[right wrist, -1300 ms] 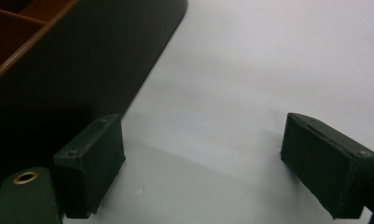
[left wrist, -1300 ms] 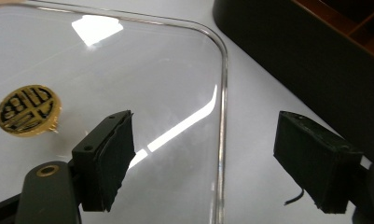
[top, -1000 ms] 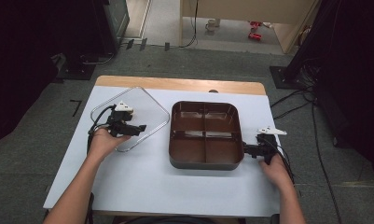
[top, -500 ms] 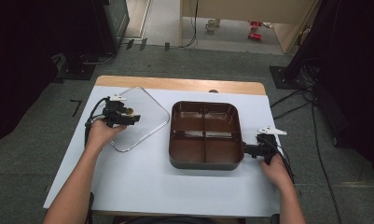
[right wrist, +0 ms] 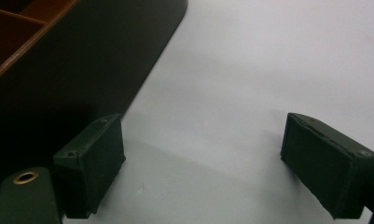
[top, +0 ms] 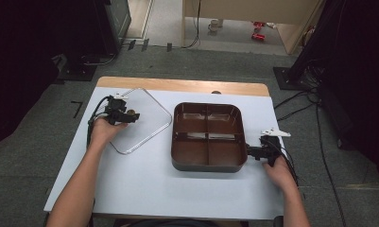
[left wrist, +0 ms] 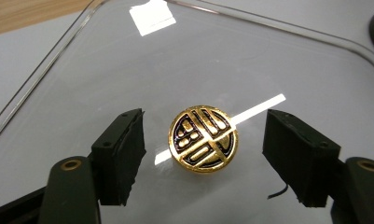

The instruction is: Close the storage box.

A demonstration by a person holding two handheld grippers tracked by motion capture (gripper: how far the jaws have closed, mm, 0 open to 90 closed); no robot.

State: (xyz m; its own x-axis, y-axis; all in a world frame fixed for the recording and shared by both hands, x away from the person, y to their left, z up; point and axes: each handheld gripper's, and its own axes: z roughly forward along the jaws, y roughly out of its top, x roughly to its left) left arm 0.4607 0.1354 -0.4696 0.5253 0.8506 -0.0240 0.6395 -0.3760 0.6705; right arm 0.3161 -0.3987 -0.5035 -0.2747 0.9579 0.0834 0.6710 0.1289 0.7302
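I see round gold-and-black knob (left wrist: pixel 203 138) of clear square lid (left wrist: pixel 250 70) centred btw my left gripper (left wrist: pixel 212 161) fingers, open, holding nothing; right gripper (right wrist: pixel 208 163) open too.

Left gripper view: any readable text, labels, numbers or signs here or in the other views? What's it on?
No readable words or numbers anywhere.
Round gold-and-black knob on the clear square glass lid: an embossed emblem, possibly a stylised character; I cannot read it.
Dark brown four-compartment square tray: no label visible.
Small red items on the far floor: too blurred to read.

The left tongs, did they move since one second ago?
Yes: the left tongs moved away from the person, toward the table's wooden far edge.
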